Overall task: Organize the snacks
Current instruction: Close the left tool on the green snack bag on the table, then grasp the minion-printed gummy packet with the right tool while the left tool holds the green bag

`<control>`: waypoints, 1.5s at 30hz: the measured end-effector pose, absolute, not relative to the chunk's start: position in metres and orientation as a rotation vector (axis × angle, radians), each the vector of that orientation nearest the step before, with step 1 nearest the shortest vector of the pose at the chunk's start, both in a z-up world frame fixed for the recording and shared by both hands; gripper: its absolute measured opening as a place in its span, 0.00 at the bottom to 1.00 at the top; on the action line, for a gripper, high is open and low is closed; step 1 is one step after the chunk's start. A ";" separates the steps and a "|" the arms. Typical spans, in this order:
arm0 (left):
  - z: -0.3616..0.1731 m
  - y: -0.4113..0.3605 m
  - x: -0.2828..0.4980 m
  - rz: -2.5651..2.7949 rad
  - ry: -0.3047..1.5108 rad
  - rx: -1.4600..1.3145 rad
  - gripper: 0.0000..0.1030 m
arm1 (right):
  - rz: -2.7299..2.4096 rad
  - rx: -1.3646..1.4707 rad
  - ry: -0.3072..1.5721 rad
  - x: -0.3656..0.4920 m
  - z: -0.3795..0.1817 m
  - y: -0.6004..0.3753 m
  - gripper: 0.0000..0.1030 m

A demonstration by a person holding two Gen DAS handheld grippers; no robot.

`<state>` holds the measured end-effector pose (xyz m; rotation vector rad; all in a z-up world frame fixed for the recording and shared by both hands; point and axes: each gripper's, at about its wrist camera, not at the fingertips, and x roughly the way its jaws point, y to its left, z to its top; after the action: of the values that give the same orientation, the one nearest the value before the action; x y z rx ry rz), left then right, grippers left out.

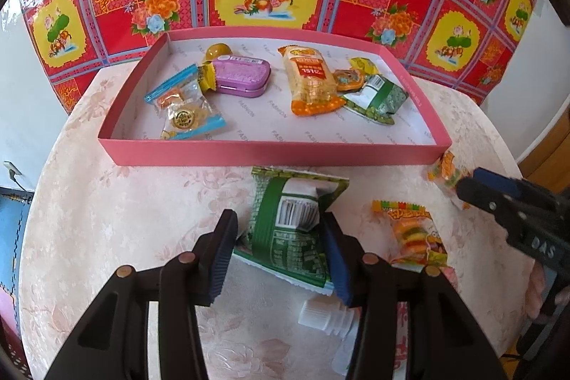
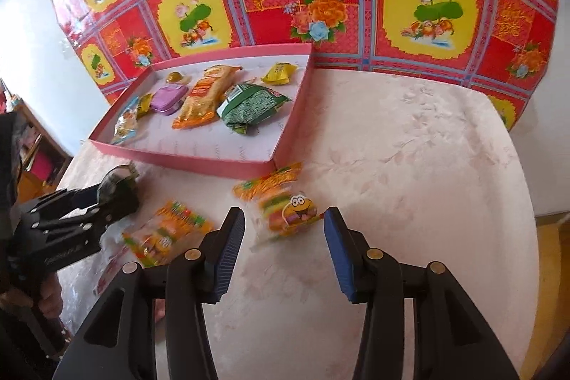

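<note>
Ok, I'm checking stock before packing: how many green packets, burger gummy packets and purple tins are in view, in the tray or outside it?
Green packets: 2
Burger gummy packets: 2
Purple tins: 1
Total: 5

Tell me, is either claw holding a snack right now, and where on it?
The left claw grips the green packet by its two side edges. The right claw is open, holding nothing.
</note>
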<state>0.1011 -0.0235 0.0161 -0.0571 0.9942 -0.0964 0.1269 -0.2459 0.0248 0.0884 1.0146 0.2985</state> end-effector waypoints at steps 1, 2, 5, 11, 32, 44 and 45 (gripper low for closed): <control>0.016 -0.024 0.101 -0.098 0.993 -0.054 0.49 | 0.300 0.085 1.019 0.129 0.023 -0.245 0.50; 0.016 -0.024 0.101 -0.099 0.990 -0.052 0.49 | 0.304 0.080 1.021 0.132 0.022 -0.244 0.52; 0.015 -0.025 0.101 -0.101 0.986 -0.053 0.50 | 0.308 0.073 1.016 0.132 0.019 -0.241 0.53; 0.016 -0.024 0.101 -0.094 0.987 -0.066 0.50 | 0.348 0.079 1.066 0.125 0.019 -0.234 0.53; 0.016 -0.024 0.099 -0.097 0.966 -0.060 0.50 | 0.291 -0.002 1.041 0.138 0.013 -0.224 0.55; 0.015 -0.028 0.096 -0.096 0.945 0.003 0.50 | 0.161 -0.033 0.975 0.127 0.024 -0.209 0.56; 0.015 -0.028 0.096 -0.095 0.945 0.004 0.50 | 0.158 -0.037 0.973 0.127 0.025 -0.209 0.56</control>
<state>0.0963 -0.0285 0.0151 0.0043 0.9446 -0.0953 0.1271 -0.2086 0.0247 -0.0373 0.9729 0.1581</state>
